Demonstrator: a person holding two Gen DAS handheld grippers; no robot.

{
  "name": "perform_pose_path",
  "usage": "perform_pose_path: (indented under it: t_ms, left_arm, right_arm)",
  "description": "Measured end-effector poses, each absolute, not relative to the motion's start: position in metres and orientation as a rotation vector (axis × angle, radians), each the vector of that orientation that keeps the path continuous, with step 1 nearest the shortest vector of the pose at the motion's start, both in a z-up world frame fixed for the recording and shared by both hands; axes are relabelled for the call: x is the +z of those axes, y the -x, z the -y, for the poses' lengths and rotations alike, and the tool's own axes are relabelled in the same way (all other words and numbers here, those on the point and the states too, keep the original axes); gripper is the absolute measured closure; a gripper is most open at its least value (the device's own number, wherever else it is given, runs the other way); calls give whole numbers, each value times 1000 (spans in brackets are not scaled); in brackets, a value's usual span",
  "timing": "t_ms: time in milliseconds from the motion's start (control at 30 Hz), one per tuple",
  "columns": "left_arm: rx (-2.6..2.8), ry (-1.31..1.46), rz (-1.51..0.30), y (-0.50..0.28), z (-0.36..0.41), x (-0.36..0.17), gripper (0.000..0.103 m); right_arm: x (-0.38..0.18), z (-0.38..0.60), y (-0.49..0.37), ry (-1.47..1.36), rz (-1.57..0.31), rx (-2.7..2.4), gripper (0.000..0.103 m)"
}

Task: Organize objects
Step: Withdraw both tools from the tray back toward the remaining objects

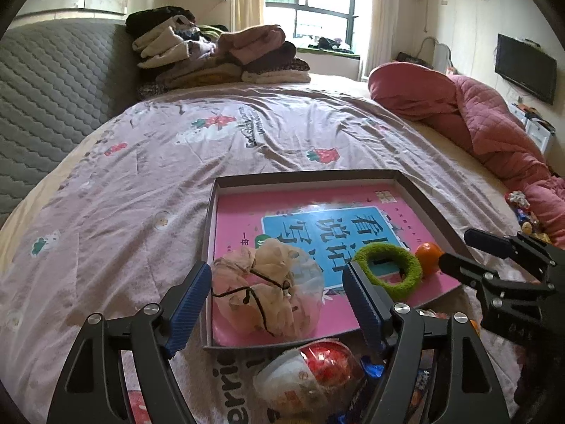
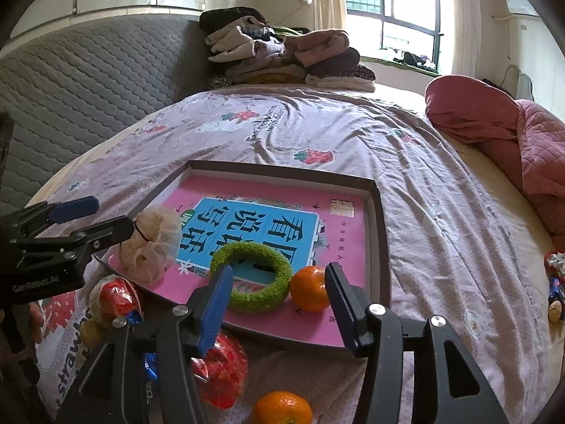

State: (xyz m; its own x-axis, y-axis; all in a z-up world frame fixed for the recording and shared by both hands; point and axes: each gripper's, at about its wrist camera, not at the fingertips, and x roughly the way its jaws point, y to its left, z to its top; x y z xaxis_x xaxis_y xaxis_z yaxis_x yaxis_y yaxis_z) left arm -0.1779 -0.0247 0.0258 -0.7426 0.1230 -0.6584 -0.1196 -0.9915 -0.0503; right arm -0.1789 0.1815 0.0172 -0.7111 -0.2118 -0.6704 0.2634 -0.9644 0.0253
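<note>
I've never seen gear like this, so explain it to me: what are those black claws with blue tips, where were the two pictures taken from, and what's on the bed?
Those are hand-held grippers, one in each of a person's hands, each with a camera looking along its fingers. One picture comes from the left gripper, the other from the right gripper. Both stand open and hold nothing. On the bed lies a shallow box with a pink book inside. On the book rest a beige scrunchie, a green ring and an orange. Another orange and wrapped snacks lie outside the box.
</note>
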Motion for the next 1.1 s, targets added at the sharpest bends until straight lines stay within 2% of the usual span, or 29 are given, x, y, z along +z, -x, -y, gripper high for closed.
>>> perform_pose_path:
  t_ms: [333,533,1100]
  left_arm:
    - [2810,1048,40,159,24,28,24]
    - [2826,1042,53,150,25,28,24]
    - [2853,1039,45,125,27,29,23]
  right_arm:
    - [29,-191,171,-996,-80,-2711,48]
    - [33,-193,164,-976,-73,-2719,41]
    - [35,-199,135,-945,-85,-2724,40]
